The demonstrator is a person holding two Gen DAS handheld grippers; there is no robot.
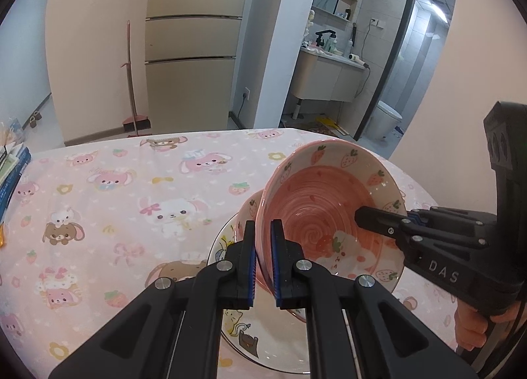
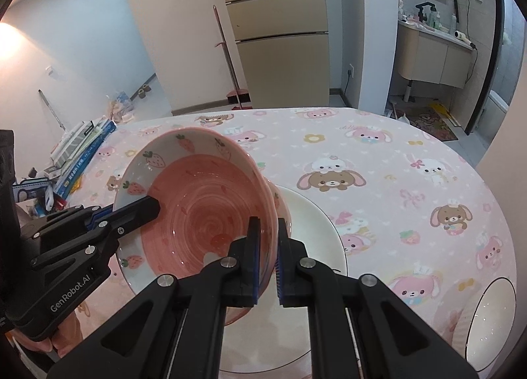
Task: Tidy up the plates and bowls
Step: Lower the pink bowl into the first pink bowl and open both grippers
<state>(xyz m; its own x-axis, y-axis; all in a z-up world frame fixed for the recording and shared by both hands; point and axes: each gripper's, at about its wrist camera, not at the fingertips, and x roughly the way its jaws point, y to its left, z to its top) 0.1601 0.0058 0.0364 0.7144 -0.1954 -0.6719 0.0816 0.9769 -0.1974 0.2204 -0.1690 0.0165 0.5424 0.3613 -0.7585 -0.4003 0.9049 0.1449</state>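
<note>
A pink strawberry bowl [image 1: 326, 201] is held tilted above the table, gripped on opposite rims. My left gripper [image 1: 263, 240] is shut on its near-left rim. My right gripper [image 2: 266, 240] is shut on its right rim; it shows in the left wrist view [image 1: 372, 219] at the bowl's right. The bowl [image 2: 201, 201] hangs over a second pink strawberry bowl [image 1: 252, 206] that sits on a white cartoon plate [image 1: 243, 339]. The plate [image 2: 316, 224] lies below the bowl in the right wrist view. The left gripper [image 2: 145, 209] reaches in from the left there.
The table has a pink cartoon-bunny cloth [image 1: 131, 201]. Another white plate with a dark rim [image 2: 494, 323] lies at the table's right edge. Books and boxes [image 2: 82, 148] are stacked at the left edge. A fridge, a broom and a bathroom stand beyond the table.
</note>
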